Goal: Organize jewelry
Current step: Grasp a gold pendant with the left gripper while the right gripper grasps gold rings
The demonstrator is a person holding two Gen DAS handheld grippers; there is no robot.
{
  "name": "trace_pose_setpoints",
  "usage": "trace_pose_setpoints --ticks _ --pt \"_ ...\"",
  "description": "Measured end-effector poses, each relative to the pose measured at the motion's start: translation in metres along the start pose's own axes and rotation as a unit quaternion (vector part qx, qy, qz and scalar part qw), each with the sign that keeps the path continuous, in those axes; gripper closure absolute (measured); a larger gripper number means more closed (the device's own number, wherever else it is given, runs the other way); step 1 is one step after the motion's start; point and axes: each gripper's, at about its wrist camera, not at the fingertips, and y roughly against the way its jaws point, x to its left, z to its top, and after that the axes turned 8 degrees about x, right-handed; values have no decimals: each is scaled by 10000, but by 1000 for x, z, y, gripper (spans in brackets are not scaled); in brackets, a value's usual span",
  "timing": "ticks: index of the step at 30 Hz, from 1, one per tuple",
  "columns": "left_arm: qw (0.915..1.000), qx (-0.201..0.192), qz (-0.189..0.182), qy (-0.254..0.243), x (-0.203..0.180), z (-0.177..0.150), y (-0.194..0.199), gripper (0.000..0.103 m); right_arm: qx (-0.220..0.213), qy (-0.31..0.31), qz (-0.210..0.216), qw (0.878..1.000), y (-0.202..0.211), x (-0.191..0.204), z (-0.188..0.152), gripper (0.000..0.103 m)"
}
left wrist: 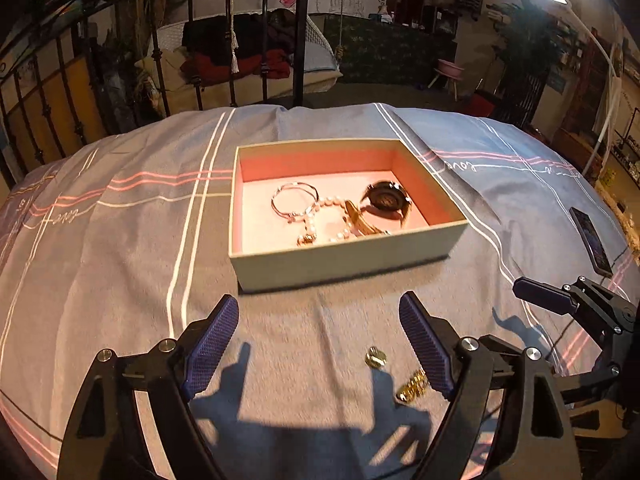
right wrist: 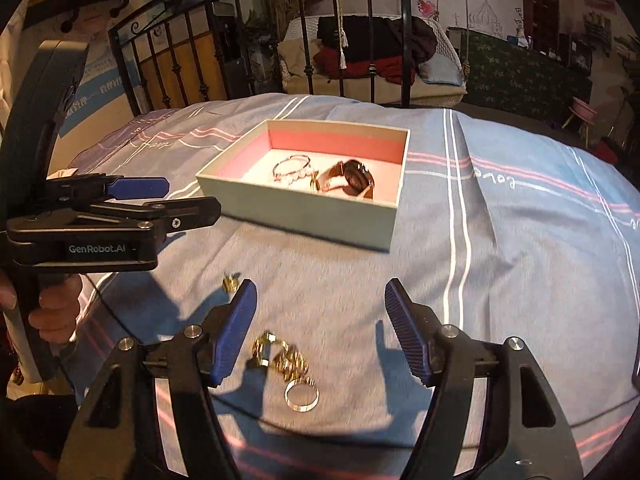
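An open box (left wrist: 344, 258) with a pink lining stands on the striped bedspread (left wrist: 120, 264). In it lie a silver bangle (left wrist: 294, 200), a pearl bracelet (left wrist: 320, 220) and a dark watch (left wrist: 386, 200). My left gripper (left wrist: 318, 300) hovers open and empty in front of the box. A gold chain (left wrist: 412, 390) and a small gold piece (left wrist: 376, 358) lie by its right finger. My right gripper (right wrist: 320, 285) is open too, nothing between its pads. Below it on the cloth rest the gold chain (right wrist: 280, 356), a gold ring (right wrist: 302, 396) and the small gold piece (right wrist: 230, 280).
A phone (left wrist: 592, 240) lies on the bedspread at the far right. A black metal bed rail (left wrist: 224, 40) runs behind the bed. In the right wrist view the left gripper (right wrist: 188, 198) and the hand (right wrist: 56, 312) holding it fill the left side. A thin cable (right wrist: 248, 412) crosses the cloth.
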Motion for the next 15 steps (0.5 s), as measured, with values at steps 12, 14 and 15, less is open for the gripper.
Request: trace_pose_setpoints --ticks 12,14,15 --pt "9980 214 1 -601 -37 -52 -18 37 35 21 39 10000 4 8 -47 36" --pt "9967 273 -18 -769 -41 -52 -23 50 57 53 5 10000 2 9 -48 36" --pt "9962 263 -31 -835 -43 -53 -25 53 70 66 -12 10000 2 10 -49 36"
